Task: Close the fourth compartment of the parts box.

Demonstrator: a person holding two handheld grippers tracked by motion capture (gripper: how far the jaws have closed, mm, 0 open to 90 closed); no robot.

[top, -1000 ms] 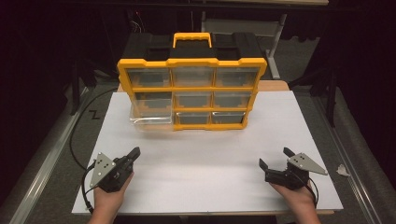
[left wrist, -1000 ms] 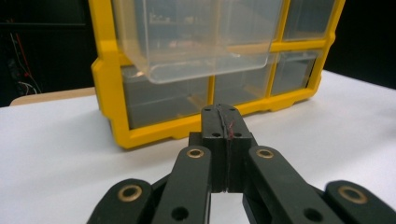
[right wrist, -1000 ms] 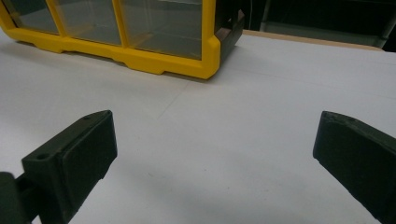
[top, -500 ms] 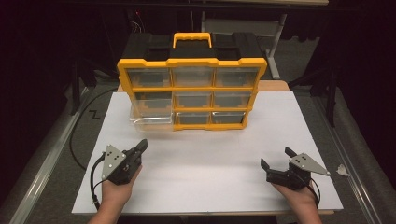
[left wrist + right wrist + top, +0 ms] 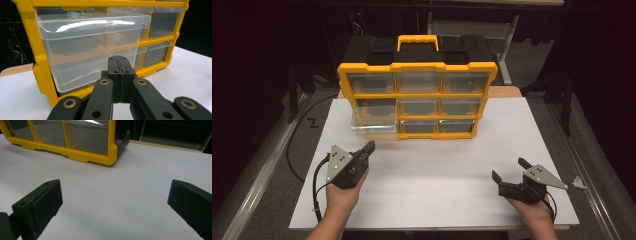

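A yellow organiser case [image 5: 417, 97] with clear plastic drawers stands upright at the back of the white table top [image 5: 437, 170]. Its lower-left drawer [image 5: 374, 126] is pulled out toward me; the same clear drawer [image 5: 92, 50] shows large in the left gripper view. My left gripper [image 5: 369, 146] is shut with nothing between its jaws, just in front of that drawer and apart from it; its tip [image 5: 119, 60] points at the drawer front. Over the front right of the table my right gripper [image 5: 510, 168] stands open and empty, jaws wide apart [image 5: 115, 202], aimed at the case's lower corner [image 5: 110, 150].
A black cable [image 5: 294, 145] trails off the table's left side. A small white scrap [image 5: 579, 182] lies at the right edge. Dark stands and a table frame [image 5: 507, 45] are behind the case. A wooden board [image 5: 504, 92] shows under the white sheet at the back right.
My left gripper has moved forward and right toward the pulled-out drawer, rising a little. The right gripper has stayed where it was.
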